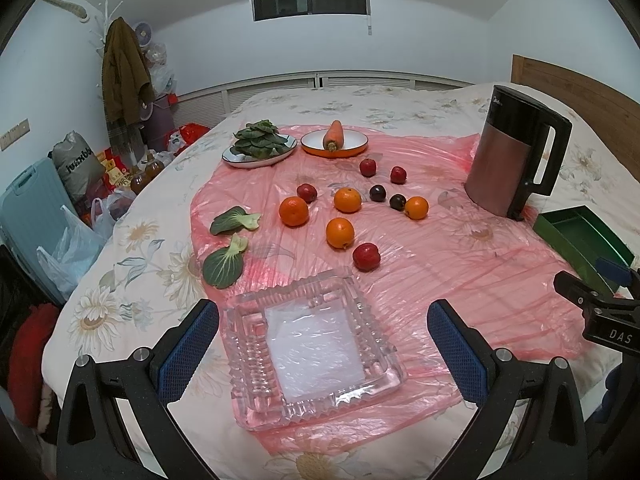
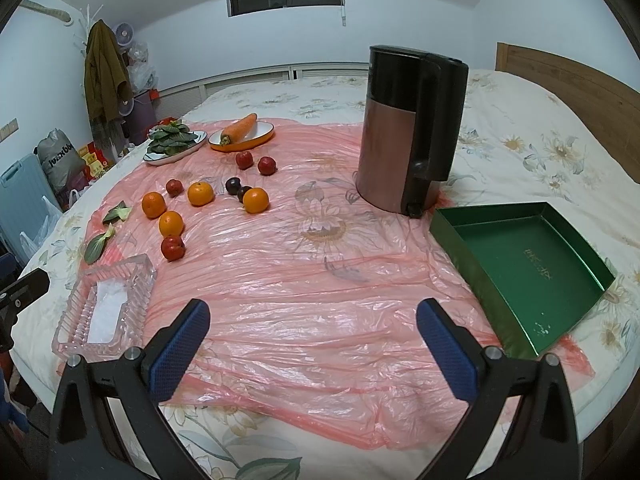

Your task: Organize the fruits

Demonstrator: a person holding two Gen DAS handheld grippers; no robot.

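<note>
Several oranges [image 1: 340, 233] [image 2: 171, 223] and several small red and dark plums [image 1: 366, 256] [image 2: 173, 248] lie loose on a pink plastic sheet [image 1: 440, 264] [image 2: 320, 300]. An empty clear glass tray [image 1: 312, 356] [image 2: 104, 308] sits at the near left. An empty green box [image 2: 524, 272] [image 1: 580, 240] lies at the right. My left gripper [image 1: 322, 344] hangs open just above the glass tray. My right gripper [image 2: 312, 344] is open over bare plastic, between tray and box, holding nothing.
A brown and black kettle [image 2: 408, 128] [image 1: 516, 156] stands behind the green box. At the back, a plate of greens [image 1: 260, 148] and an orange dish with a carrot [image 1: 334, 140]. Two loose leaves [image 1: 228, 240] lie left of the fruit. Clutter lines the floor left of the bed.
</note>
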